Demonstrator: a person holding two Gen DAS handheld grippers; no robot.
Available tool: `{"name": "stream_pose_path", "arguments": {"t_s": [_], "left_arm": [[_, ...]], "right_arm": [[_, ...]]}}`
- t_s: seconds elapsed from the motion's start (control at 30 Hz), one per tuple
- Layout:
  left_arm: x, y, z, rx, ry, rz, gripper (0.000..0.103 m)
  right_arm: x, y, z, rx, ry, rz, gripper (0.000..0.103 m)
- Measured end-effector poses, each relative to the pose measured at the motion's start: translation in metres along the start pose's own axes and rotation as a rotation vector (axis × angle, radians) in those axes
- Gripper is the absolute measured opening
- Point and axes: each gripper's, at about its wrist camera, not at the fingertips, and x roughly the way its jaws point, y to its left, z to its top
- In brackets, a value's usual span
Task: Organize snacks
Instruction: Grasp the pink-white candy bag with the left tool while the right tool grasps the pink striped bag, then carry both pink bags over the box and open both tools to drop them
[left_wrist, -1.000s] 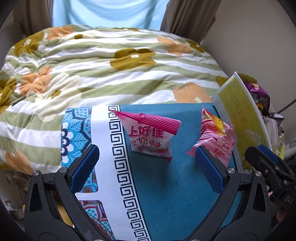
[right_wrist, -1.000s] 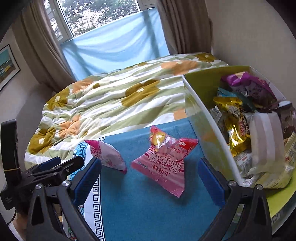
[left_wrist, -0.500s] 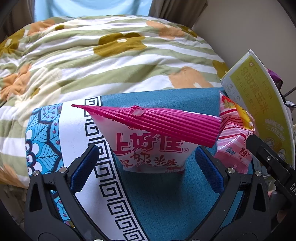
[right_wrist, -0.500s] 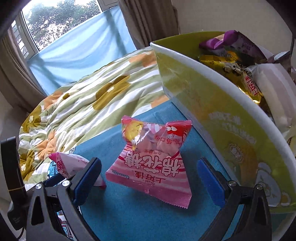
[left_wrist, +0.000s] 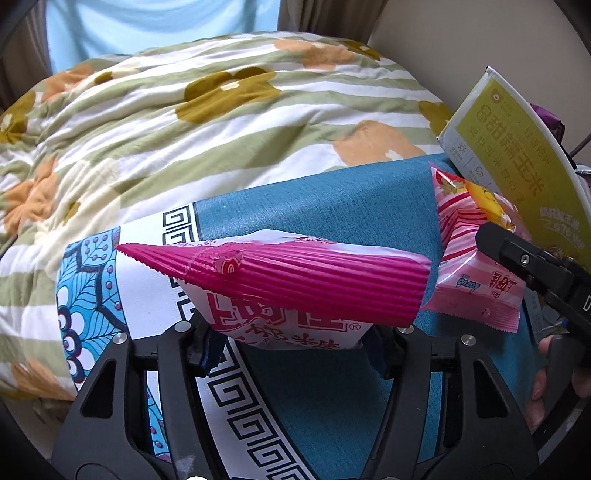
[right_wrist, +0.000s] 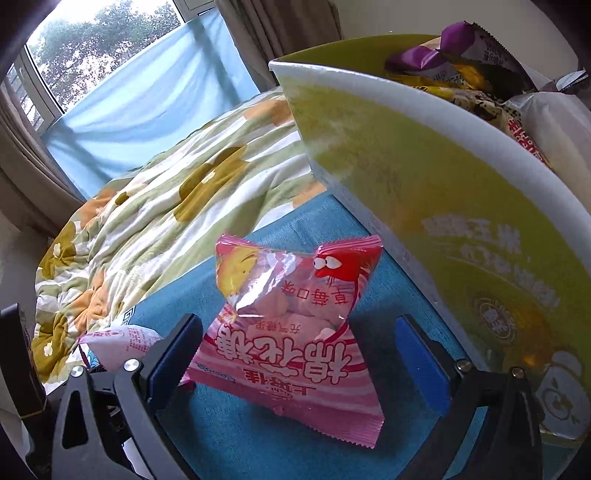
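- Picking up two snack packets at once is the step I judge to be in hand, one with each gripper, off the blue tablecloth (left_wrist: 332, 206).
- My left gripper (left_wrist: 291, 343) is closing its jaws around the magenta-topped packet (left_wrist: 295, 280); its body sits between the pads and already looks pinched at the sides.
- That packet stands on the cloth beside the white patterned band, its crimped top seal leaning toward the camera.
- My right gripper (right_wrist: 299, 354) has its jaws apart, astride the pink striped packet (right_wrist: 295, 321). The left pad looks to be at the packet's edge, while the right blue pad stands clear of it.
- This second packet rests on the cloth just beside the green cardboard box (right_wrist: 461, 206), which already holds a heap of other snacks.
- Next, I reckon the right jaws must come in on the striped packet's middle, gently, since it is puffy and could slip or crush.
- After that, both packets want lifting clear and carrying over the box's rim, which stands high beside them.
- The left packet has farther to travel; the quilted bed (left_wrist: 221, 110) lies behind it.
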Motion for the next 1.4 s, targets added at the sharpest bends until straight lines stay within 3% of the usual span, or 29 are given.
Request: {"name": "stream_pose_path", "arguments": {"t_s": [0.3, 0.63, 0.93, 1.13, 1.4], "left_arm": [[-0.012, 0.006, -0.003, -0.008, -0.001, 0.001, 0.051], [-0.042, 0.011, -0.005, -0.051, -0.044, 0.011, 0.051], [-0.102, 0.002, 0.002, -0.108, -0.109, 0.052, 0.051], [-0.150, -0.042, 0.015, -0.089, -0.183, 0.072, 0.051], [-0.187, -0.139, 0.046, -0.079, -0.267, 0.042, 0.051]], "right_arm": [[0.018, 0.015, -0.003, -0.053, 0.042, 0.022, 0.102], [0.021, 0.023, -0.005, -0.134, 0.068, 0.012, 0.076], [-0.021, 0.036, 0.000, -0.222, 0.038, 0.095, 0.072], [-0.084, 0.036, 0.020, -0.271, -0.012, 0.201, 0.072], [-0.158, -0.022, 0.062, -0.297, -0.063, 0.238, 0.072]]}}
